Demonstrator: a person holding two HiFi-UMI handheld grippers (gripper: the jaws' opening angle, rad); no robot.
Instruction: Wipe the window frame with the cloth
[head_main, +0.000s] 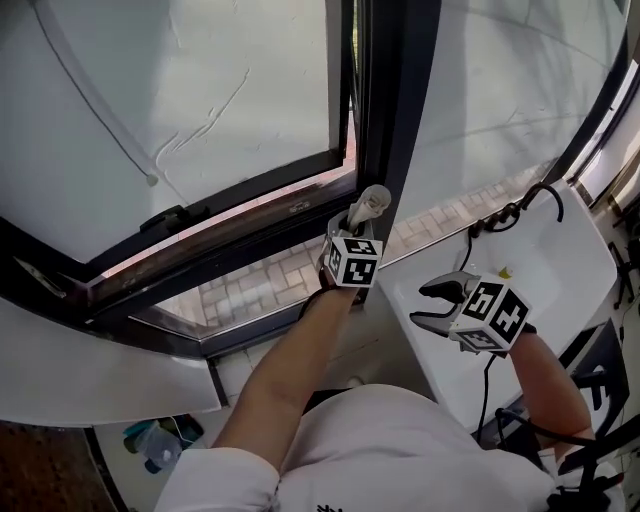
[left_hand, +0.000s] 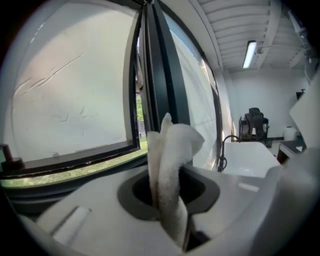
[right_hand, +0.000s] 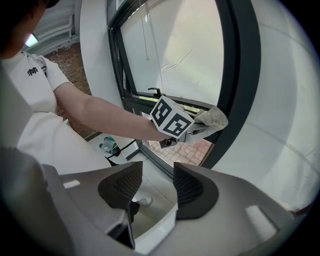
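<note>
My left gripper (head_main: 362, 215) is shut on a white cloth (head_main: 371, 203), which it holds against the dark upright post of the window frame (head_main: 392, 120). In the left gripper view the cloth (left_hand: 171, 165) sticks up from between the jaws, with the post (left_hand: 162, 85) right behind it. The right gripper view shows the cloth (right_hand: 212, 120) touching the frame (right_hand: 239, 85) beside the left gripper's marker cube. My right gripper (head_main: 438, 303) is open and holds nothing, hovering over the white sink to the right; its pads (right_hand: 187, 189) stand apart.
An opened sash with a handle (head_main: 175, 215) slants left of the post. A white sink (head_main: 560, 260) with a black tap (head_main: 510, 212) sits at the right. Brick paving (head_main: 250, 290) lies outside below. A bottle (head_main: 160, 445) stands on the floor at lower left.
</note>
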